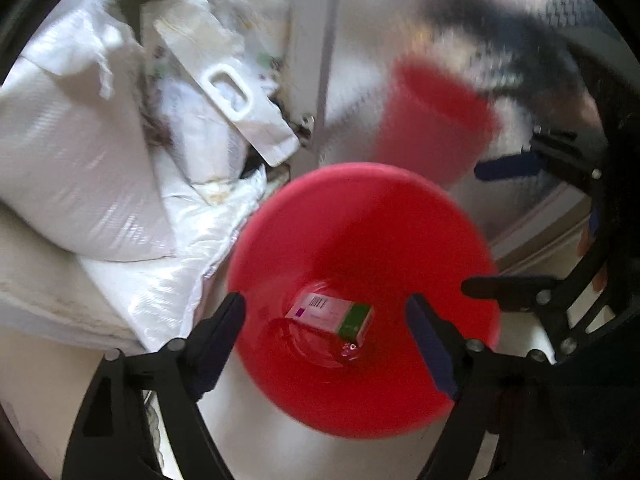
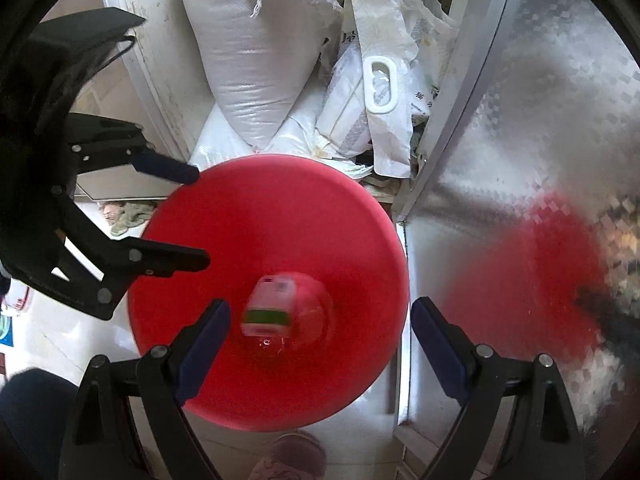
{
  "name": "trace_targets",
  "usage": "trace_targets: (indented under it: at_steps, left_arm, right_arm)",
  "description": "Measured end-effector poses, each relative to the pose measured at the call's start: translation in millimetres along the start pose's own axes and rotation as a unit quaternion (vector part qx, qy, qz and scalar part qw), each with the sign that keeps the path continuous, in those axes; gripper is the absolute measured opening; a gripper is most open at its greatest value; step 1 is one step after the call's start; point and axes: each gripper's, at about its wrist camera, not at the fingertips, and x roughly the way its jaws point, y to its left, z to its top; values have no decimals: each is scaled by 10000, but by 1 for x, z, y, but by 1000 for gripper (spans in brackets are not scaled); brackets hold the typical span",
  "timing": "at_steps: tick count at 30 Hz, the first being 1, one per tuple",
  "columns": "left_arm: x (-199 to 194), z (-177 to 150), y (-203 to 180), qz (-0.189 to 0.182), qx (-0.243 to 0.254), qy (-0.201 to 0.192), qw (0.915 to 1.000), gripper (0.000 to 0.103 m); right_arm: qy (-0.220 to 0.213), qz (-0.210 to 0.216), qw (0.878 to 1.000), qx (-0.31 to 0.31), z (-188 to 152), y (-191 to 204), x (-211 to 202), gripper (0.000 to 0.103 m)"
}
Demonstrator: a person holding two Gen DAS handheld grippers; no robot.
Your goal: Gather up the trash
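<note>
Standing wide apart, the jaws of the left gripper [image 1: 326,338] hold nothing; they hang over the open mouth of a red bin [image 1: 280,216], pointing steeply down into it. No earlier picture is given, so only their spread can be told. At the bottom of the bin lies a small carton [image 1: 330,316], white with a green end and a purple mark, tilted on its side; a little clear liquid glints beside it. Neither pad touches the carton or the bin's rim.

The jaws of the right gripper [image 2: 320,338] are likewise parted and empty, poised above the same red bin [image 2: 224,208]. In this view the small carton [image 2: 269,309] appears blurred, low inside the bin, between the two fingers but well below them. The left gripper shows at the left edge of this view, its two fingers reaching over the bin's rim.

Beyond the bin, white woven sacks [image 2: 248,52] lean against a pale wall, with crumpled white plastic bags [image 2: 384,80], one bearing a moulded handle, heaped just beside them. To the right stands a shiny patterned metal door [image 2: 540,100], which mirrors a blurred red shape. A pale tiled floor [image 2: 56,332] lies under the bin, and the toe of a shoe [image 2: 292,456] shows at the bottom edge.
</note>
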Motion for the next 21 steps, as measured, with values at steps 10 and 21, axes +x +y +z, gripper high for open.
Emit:
trace_targets:
  at_steps: [10, 21]
  left_arm:
    - [-148, 37, -19, -191, -625, -48, 9978, 90]
    - [-336, 72, -34, -34, -1002, -125, 9949, 90]
  right_arm:
    - [308, 117, 9995, 8, 39, 36, -119, 91]
    - [179, 64, 9990, 397, 87, 66, -296, 91]
